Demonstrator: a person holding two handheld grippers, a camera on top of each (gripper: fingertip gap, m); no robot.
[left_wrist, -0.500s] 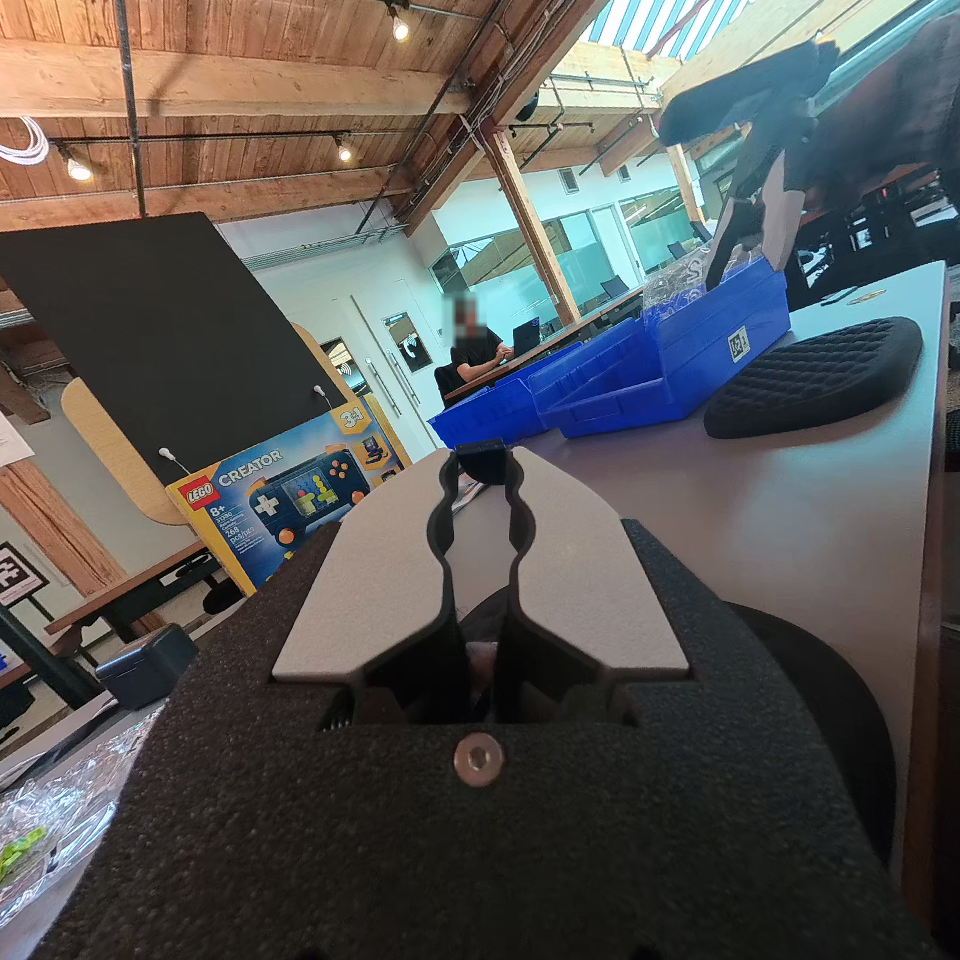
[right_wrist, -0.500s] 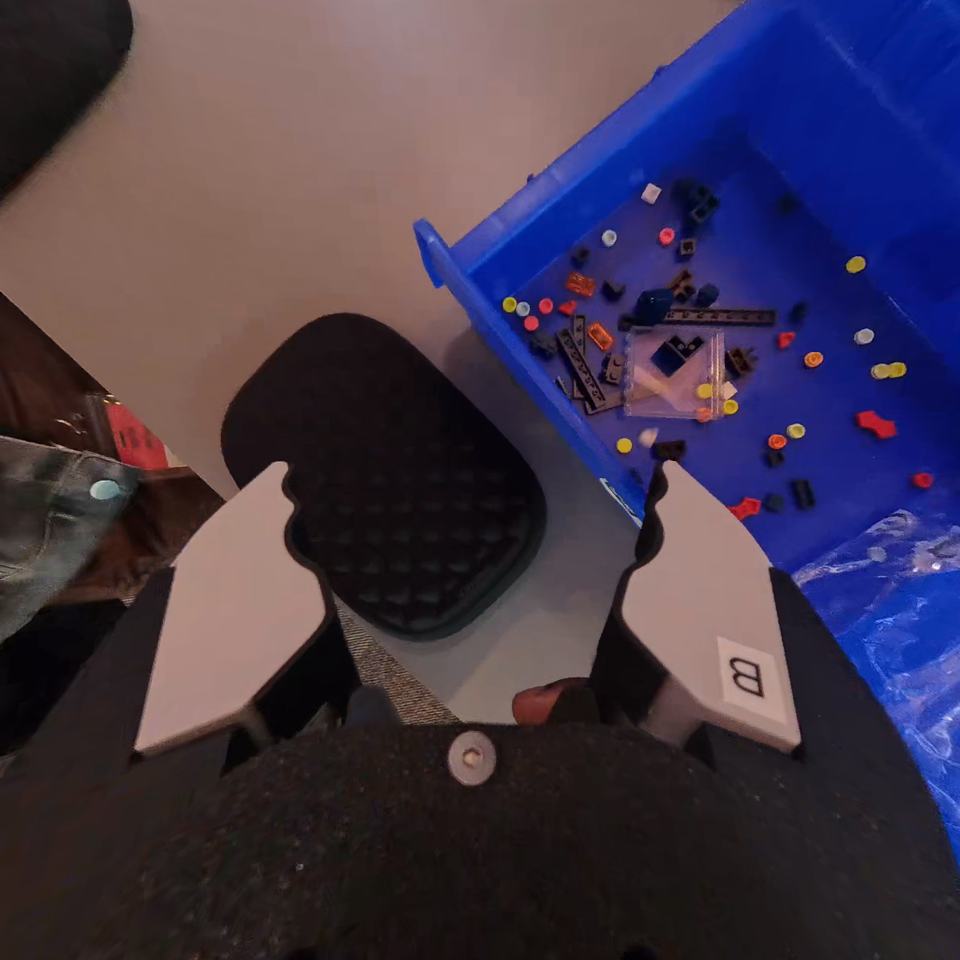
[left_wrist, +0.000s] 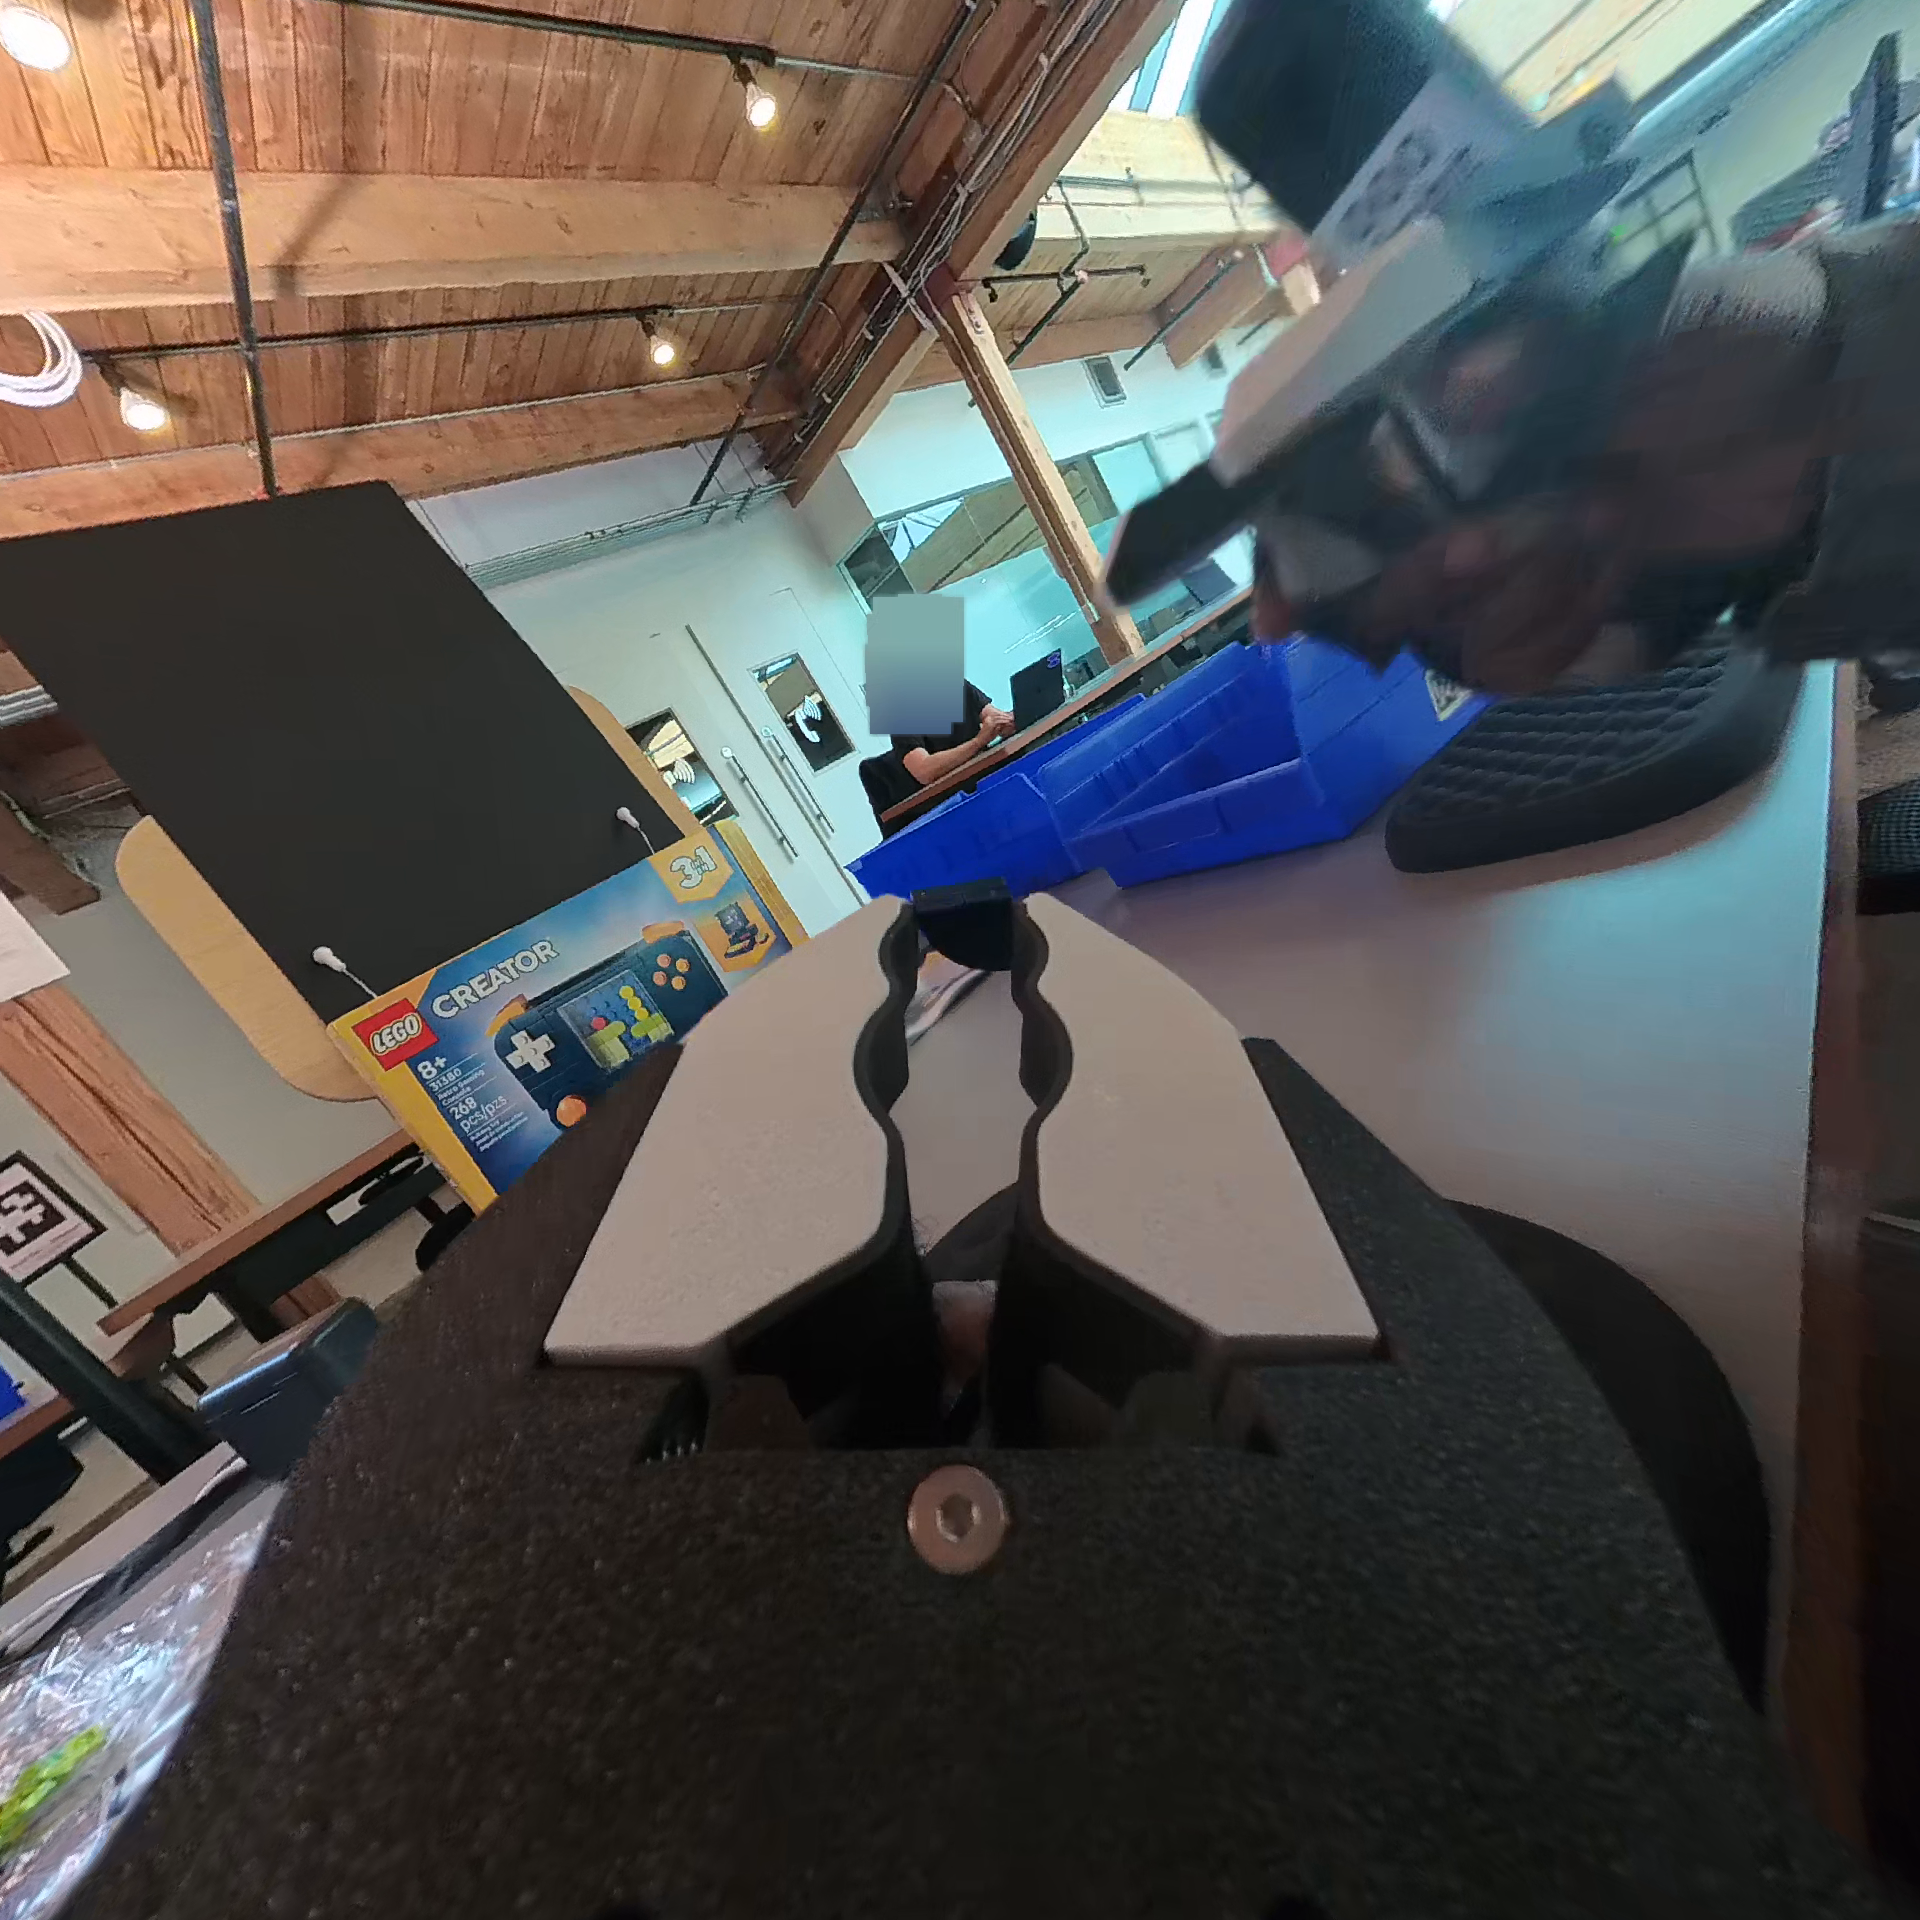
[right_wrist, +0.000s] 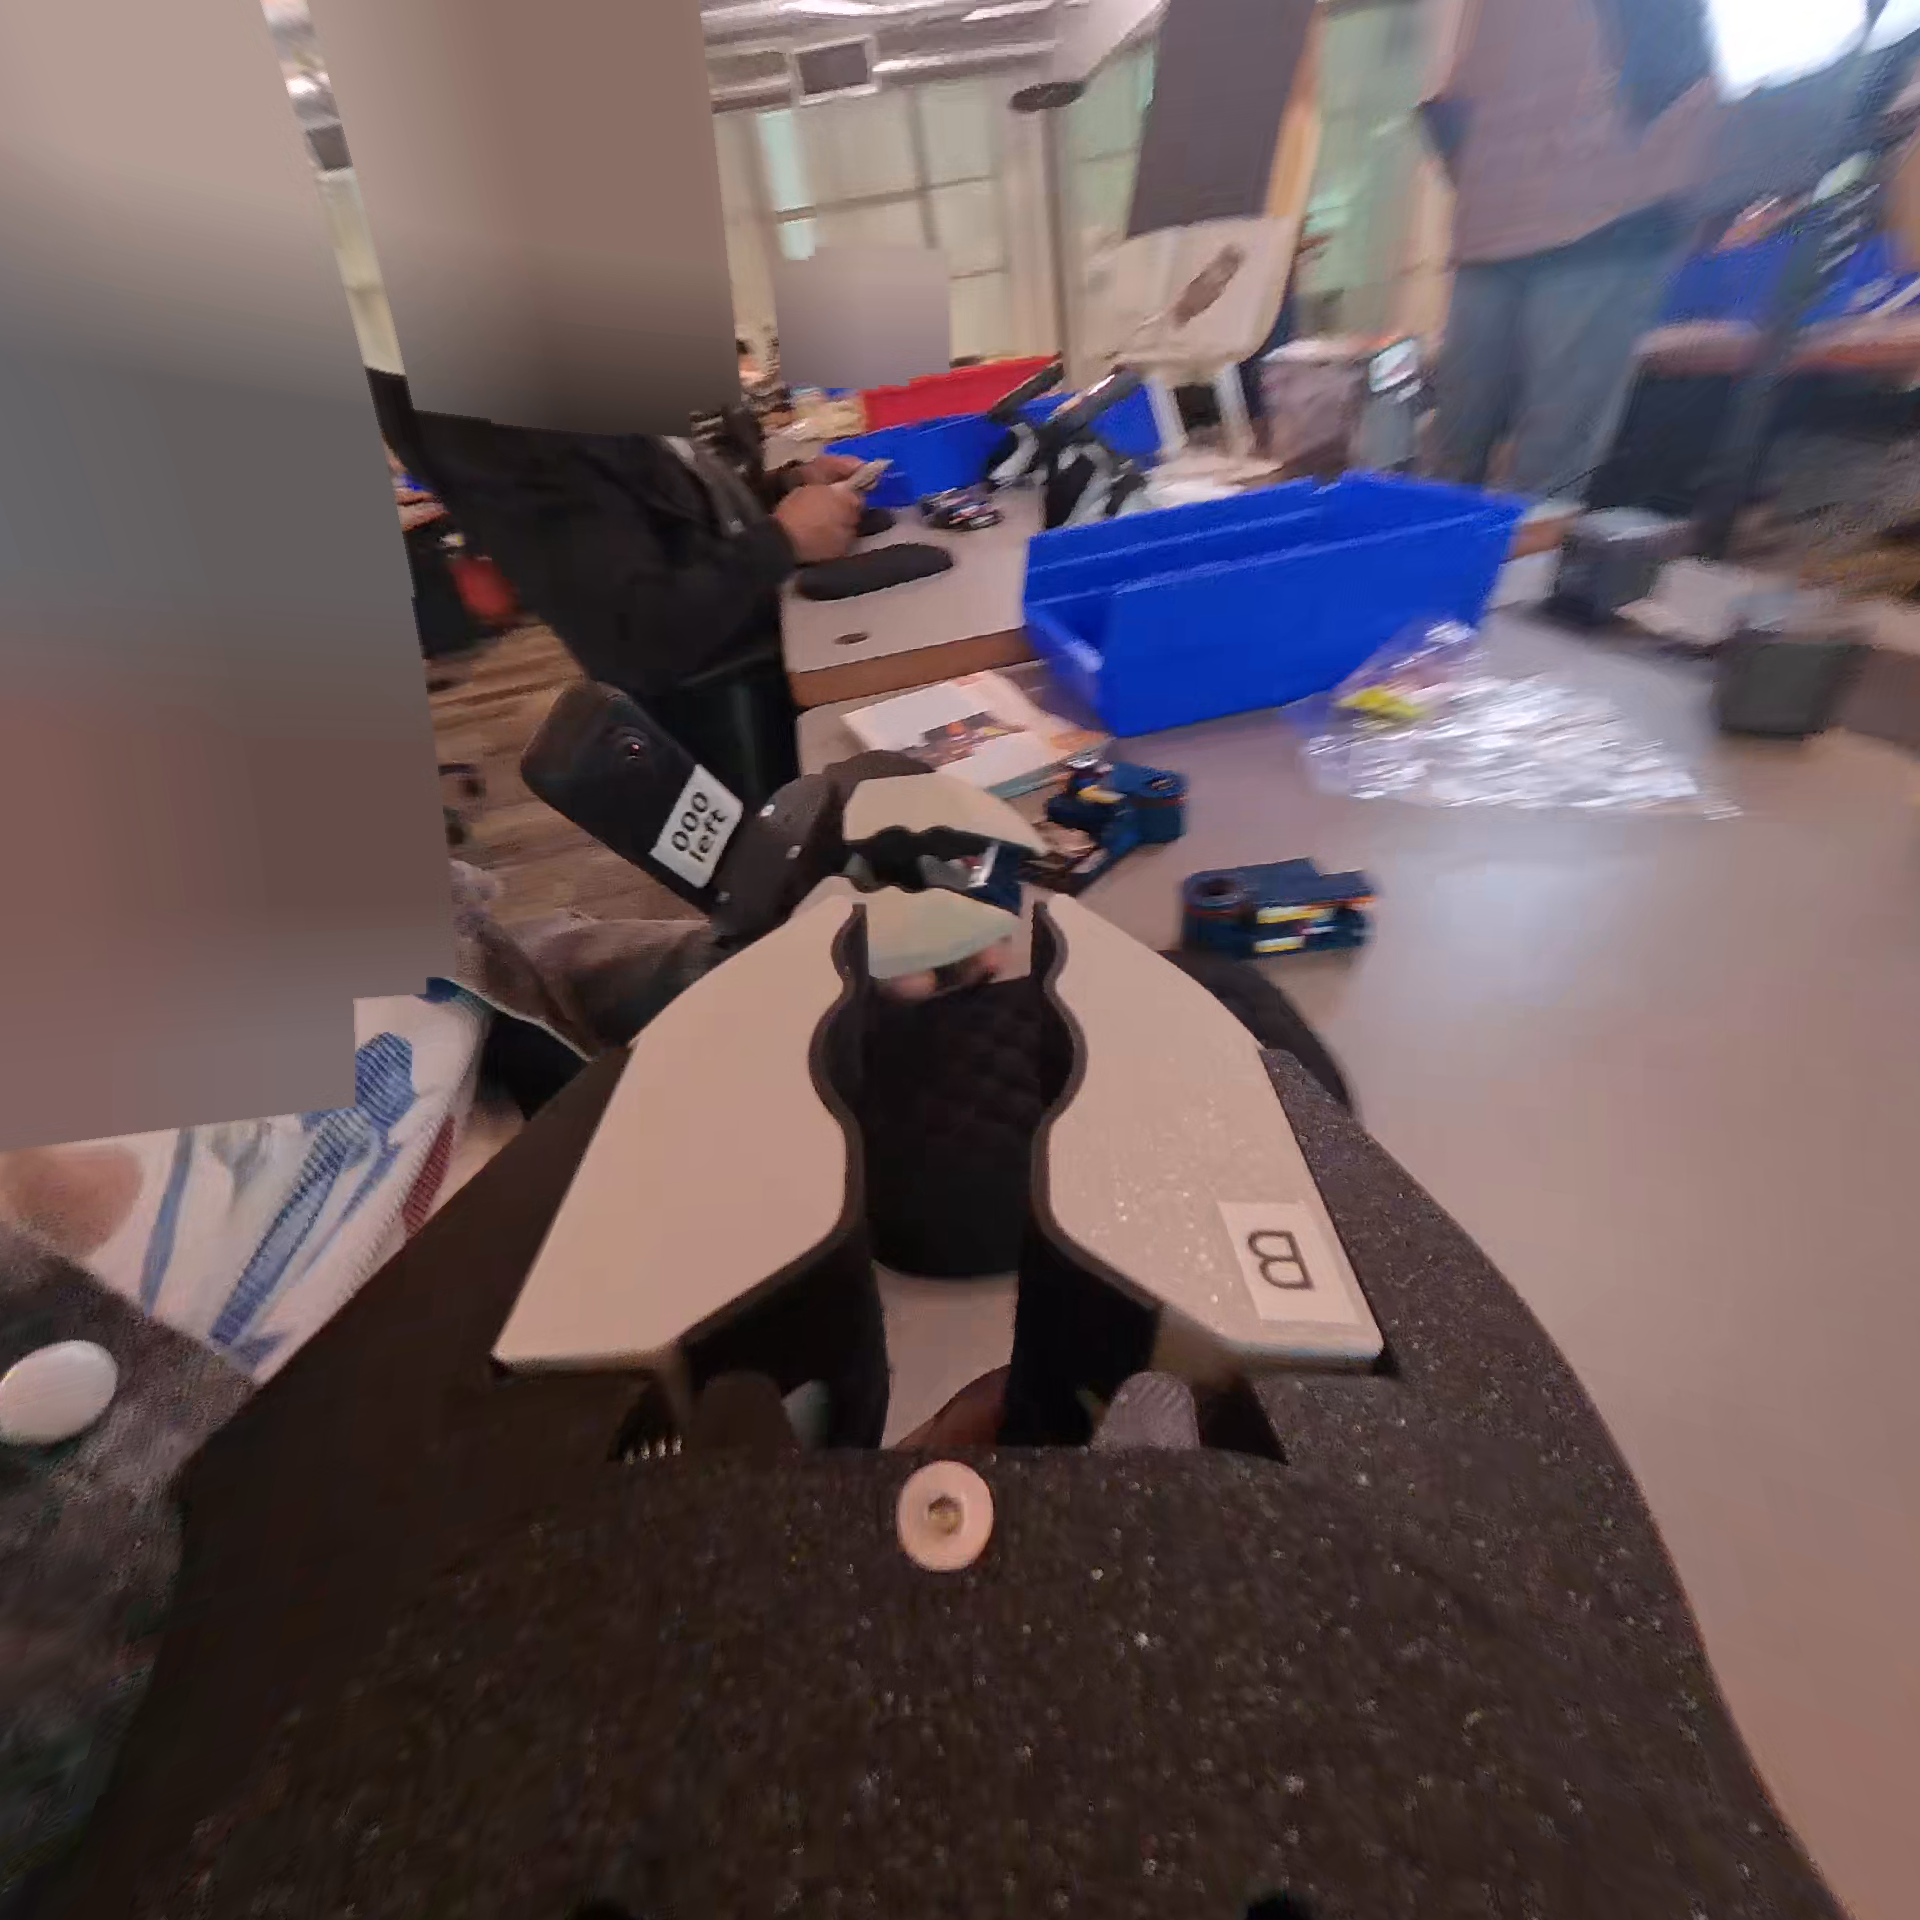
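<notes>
- The left gripper is sitting low over the grey table, its fingers clenched on a small dark blue brick piece at their tips.
- From the right wrist view, that piece is showing as a small blue-and-dark assembly pinched at the far gripper's tips.
- The right gripper is hanging with its jaws partly parted and nothing between them; a black quilted pad is lying on the table below the gap.
- Two dark blue brick builds are resting apart on the table beyond the grippers, beside an open booklet.
- A blue bin and a crumpled clear plastic bag are lying farther back.
- In the left wrist view, a yellow toy box is standing at the table's far side.
</notes>
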